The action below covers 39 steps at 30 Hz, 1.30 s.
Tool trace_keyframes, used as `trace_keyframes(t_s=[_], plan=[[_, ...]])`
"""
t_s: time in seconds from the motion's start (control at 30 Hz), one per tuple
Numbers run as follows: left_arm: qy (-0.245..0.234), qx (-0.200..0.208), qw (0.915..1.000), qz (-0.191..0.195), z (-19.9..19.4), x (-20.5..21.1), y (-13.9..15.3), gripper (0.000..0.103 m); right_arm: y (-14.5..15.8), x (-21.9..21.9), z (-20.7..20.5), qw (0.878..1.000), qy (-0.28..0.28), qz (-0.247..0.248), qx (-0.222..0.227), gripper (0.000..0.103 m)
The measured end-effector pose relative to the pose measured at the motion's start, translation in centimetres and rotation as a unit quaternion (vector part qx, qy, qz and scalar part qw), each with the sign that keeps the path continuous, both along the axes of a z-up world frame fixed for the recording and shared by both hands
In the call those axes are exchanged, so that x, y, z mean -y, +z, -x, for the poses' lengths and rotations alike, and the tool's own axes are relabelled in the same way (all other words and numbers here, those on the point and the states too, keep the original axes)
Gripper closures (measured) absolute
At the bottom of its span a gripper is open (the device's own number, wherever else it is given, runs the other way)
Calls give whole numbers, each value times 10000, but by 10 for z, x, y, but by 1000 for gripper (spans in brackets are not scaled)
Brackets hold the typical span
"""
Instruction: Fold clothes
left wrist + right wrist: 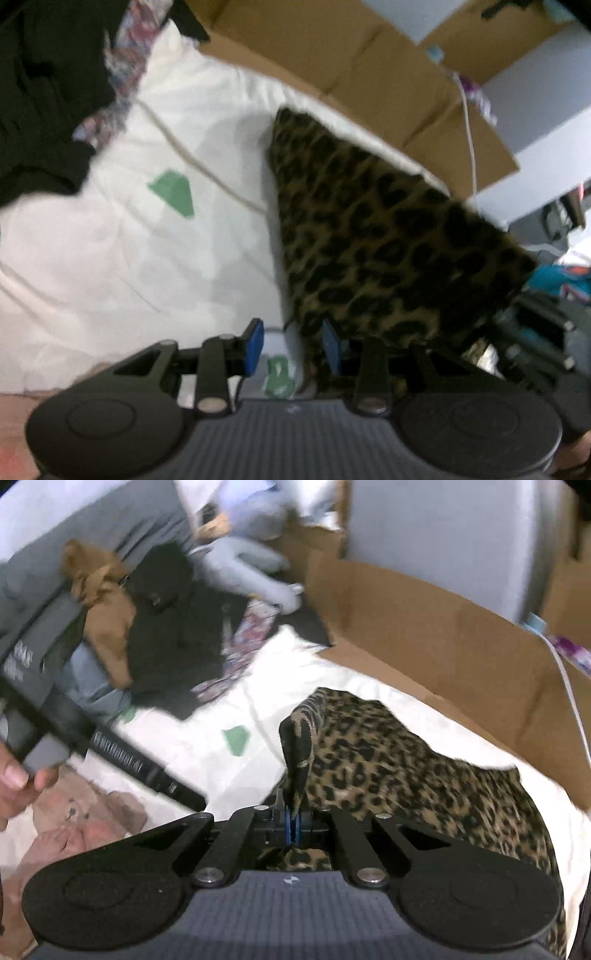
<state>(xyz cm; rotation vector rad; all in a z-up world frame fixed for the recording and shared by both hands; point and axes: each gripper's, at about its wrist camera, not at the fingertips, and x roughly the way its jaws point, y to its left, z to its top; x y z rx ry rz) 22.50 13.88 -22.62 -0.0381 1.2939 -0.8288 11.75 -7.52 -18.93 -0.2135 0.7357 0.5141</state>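
Observation:
A leopard-print garment (369,240) lies spread on a white sheet (92,258). In the left wrist view my left gripper (293,345) stands open at the garment's near left edge. The cloth reaches its right pad (332,347), and only sheet shows between the pads. In the right wrist view my right gripper (291,827) is shut on an edge of the leopard garment (406,768), and a narrow fold (299,746) of it rises upright from the pads. The left gripper (55,709) shows at the left in that view, held by a hand (14,775).
A pile of black, brown and floral clothes (166,627) sits at the sheet's far left. Open cardboard boxes (424,627) border the far side, with a white cable (471,140). Green tape marks (173,195) are on the sheet. A pink plush toy (70,812) lies near left.

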Motion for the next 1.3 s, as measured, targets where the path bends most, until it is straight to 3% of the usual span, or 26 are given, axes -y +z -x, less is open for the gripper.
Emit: trace_keyframes(t_s=[0.2,0.4,0.67,1.3], plan=[[-671,-142,9974,-213,16,30,-10,66,-12,40,9,9972,-199,-713,-105,102],[-632,-123,9977,-230,13,42,-14,65,-38,70,1,9909,-545,-1165,-388,102],[-606,-207,9974,-326,16,53,-27,65,-51,108,-3,9824,-1038,-1414,-644,102],[-1011,-352,9934,-415,29,60,-38,65,-37,201,12,9657,-1990,-1598,-479,102]])
